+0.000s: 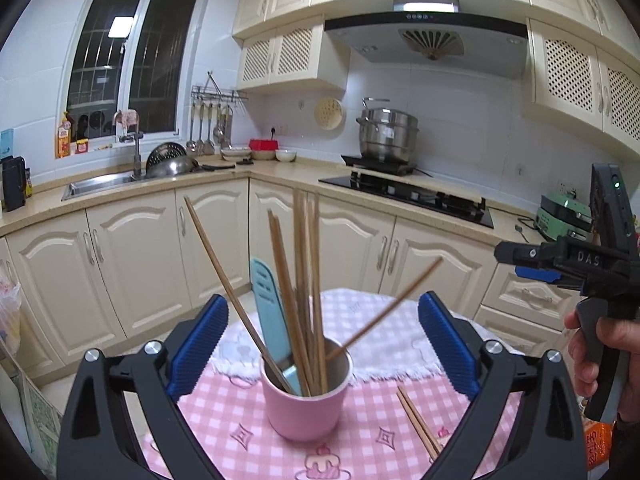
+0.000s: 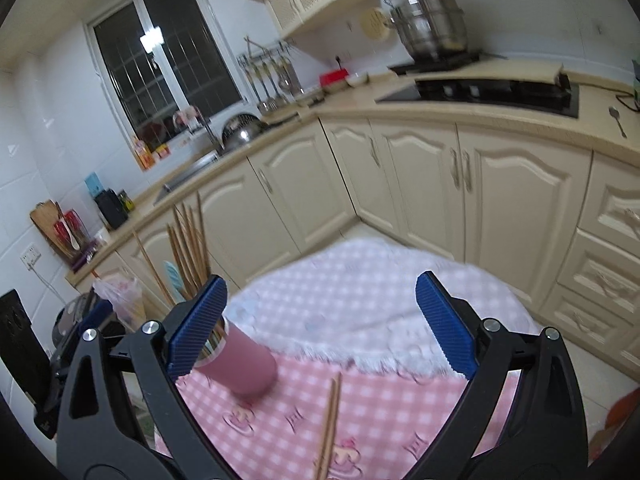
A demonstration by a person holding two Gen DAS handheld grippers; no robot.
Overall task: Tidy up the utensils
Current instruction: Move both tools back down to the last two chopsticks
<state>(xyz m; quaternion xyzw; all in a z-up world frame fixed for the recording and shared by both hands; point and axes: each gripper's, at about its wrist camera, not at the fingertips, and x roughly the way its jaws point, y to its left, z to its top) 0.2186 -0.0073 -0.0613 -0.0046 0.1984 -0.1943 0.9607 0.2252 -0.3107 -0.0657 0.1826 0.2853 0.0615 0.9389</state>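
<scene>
Left tool (image 1: pixel 323 340) spread around pink cup (image 1: pixel 306 396), right tool (image 2: pixel 320 320) spread, chopsticks (image 2: pixel 330 424) between fingers.

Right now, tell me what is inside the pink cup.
The pink cup holds a bundle of wooden chopsticks standing and leaning outward, plus a light blue flat utensil. The cup wall hides their lower ends and anything at the bottom.

The right wrist view is blurred throughout. There the blue-padded left finger (image 2: pixel 196 330) hides part of the pink cylindrical cup (image 2: pixel 244 368), and the frame's bottom edge cuts off the loose wooden chopstick pair (image 2: pixel 330 424).
</scene>
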